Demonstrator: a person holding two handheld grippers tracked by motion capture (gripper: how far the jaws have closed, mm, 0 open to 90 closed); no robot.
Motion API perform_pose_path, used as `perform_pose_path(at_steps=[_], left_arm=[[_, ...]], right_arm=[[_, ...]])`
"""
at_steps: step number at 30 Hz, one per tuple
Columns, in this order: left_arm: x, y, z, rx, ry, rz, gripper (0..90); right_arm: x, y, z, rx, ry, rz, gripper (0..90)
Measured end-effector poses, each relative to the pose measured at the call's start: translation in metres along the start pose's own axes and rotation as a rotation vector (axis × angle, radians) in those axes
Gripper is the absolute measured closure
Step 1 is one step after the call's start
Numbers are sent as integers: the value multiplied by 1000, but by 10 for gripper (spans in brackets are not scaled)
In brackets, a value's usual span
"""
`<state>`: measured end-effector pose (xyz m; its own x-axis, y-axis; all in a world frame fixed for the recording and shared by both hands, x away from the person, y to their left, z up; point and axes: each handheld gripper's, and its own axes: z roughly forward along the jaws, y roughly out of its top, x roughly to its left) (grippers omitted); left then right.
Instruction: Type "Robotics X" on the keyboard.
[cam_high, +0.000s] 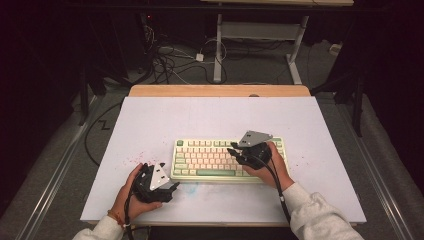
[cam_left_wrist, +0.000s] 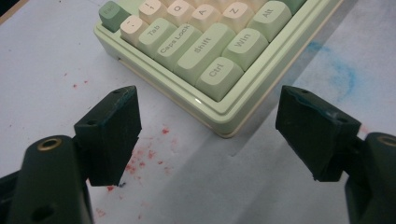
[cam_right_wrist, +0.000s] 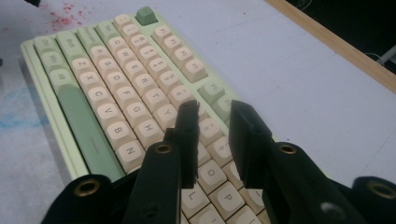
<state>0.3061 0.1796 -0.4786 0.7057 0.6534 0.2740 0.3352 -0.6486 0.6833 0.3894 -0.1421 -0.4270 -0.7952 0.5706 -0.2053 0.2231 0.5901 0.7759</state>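
A pale green keyboard (cam_high: 210, 157) with cream and green keys lies at the middle of the white table (cam_high: 200, 115). My left gripper (cam_high: 173, 186) rests on the table just off the keyboard's front left corner (cam_left_wrist: 219, 126). In the left gripper view, that gripper (cam_left_wrist: 208, 126) has its jaws wide apart with nothing between them, facing the Ctrl key. My right gripper (cam_high: 233, 150) hovers over the right half of the keyboard. In the right gripper view, the right gripper (cam_right_wrist: 212, 112) points along the key rows (cam_right_wrist: 116, 93), with a narrow gap between its jaws and no key gripped.
Red specks (cam_left_wrist: 140, 158) and a blue smear (cam_left_wrist: 343, 74) mark the white surface near the keyboard. A wooden strip (cam_high: 220, 90) runs along the table's far edge. Beyond it, cables (cam_high: 170, 57) and a white desk frame (cam_high: 260, 35) sit on the floor.
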Motion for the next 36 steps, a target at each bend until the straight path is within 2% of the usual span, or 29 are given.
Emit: perform_pose_path(at_steps=[8, 16, 25, 31, 36], left_arm=[[0, 0, -1, -2, 2, -4, 222], [2, 1, -3, -14, -2, -16, 224], [4, 4, -10, -53, -10, -36, 228], [5, 7, -18, -101, -29, -50, 228], [5, 11, -23, -108, -24, -56, 231]], right_arm=[[0, -2, -13, -63, -12, -9, 544], [2, -4, -23, -99, -66, -14, 340], [3, -13, -39, -129, -111, -2, 265], [3, -26, -52, -127, -143, 0, 241], [1, -37, -66, -143, -166, 6, 237]])
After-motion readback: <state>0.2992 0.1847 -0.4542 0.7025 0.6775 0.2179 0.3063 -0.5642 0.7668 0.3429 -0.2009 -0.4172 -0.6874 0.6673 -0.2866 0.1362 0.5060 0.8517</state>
